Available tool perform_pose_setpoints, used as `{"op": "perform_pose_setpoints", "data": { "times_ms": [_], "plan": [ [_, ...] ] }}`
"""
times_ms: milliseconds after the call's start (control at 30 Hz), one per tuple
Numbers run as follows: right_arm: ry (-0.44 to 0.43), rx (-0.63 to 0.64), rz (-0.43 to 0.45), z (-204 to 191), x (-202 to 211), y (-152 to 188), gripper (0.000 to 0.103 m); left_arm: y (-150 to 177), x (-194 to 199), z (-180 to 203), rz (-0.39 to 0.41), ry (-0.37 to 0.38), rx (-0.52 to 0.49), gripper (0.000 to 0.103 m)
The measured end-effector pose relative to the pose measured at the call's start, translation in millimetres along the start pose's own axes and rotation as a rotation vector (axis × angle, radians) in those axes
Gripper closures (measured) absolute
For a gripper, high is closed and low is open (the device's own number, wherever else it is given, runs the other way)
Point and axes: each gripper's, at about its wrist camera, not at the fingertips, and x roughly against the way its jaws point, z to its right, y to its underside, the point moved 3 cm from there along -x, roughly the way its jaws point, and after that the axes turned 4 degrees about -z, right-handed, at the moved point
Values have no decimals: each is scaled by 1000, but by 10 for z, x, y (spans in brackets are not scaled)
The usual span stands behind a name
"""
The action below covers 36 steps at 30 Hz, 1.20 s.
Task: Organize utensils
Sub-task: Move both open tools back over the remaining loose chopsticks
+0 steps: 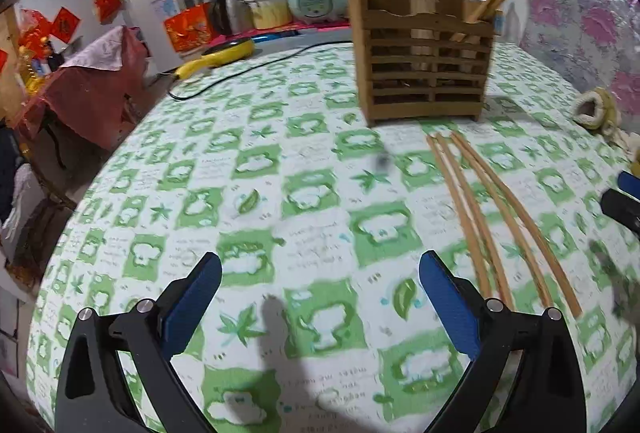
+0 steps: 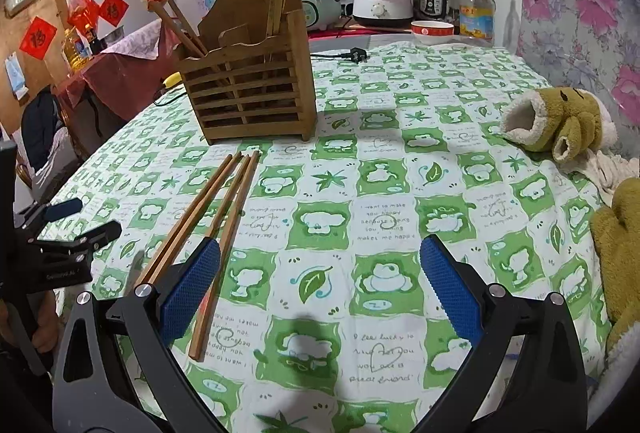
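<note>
Loose chopsticks [image 2: 208, 229]: four wooden sticks lying side by side on the green-and-white tablecloth [image 2: 384, 221], left of centre in the right wrist view, right of centre in the left wrist view [image 1: 496, 217]
Chopstick holder [image 2: 256, 89]: slatted wooden caddy, upper left of centre in the right wrist view, just beyond the sticks' far ends; already holds several chopsticks upright or leaning
Left gripper [image 1: 320, 307]: fingers spread wide, nothing between them, above bare cloth to the left of the sticks
Right gripper [image 2: 320, 291]: fingers wide apart, empty; its left pad [image 2: 192, 285] overlaps the sticks in view, contact cannot be told
Handling (judged): light, stiff, thin, smooth; liable to roll or slip
Hold (judged): pinch across the middle, one or two at once
Other: plush mitts [image 2: 560, 125], right edge
</note>
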Motion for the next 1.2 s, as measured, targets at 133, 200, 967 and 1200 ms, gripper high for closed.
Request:
{"op": "perform_pose_setpoints", "data": {
  "times_ms": [133, 200, 967, 1200],
  "plan": [
    [-8, -28, -4, 53, 13, 15, 6, 131, 124, 25, 12, 115, -37, 6],
    [-9, -35, -12, 62, -4, 11, 6, 200, 201, 42, 25, 179, -64, 6],
    [-31, 44, -1, -64, 64, 49, 6, 206, -166, -19, -148, 193, -38, 5],
    [-67, 178, -82, -243, 99, 225, 6, 207, -180, 64, -154, 159, -82, 5]
  ]
}}
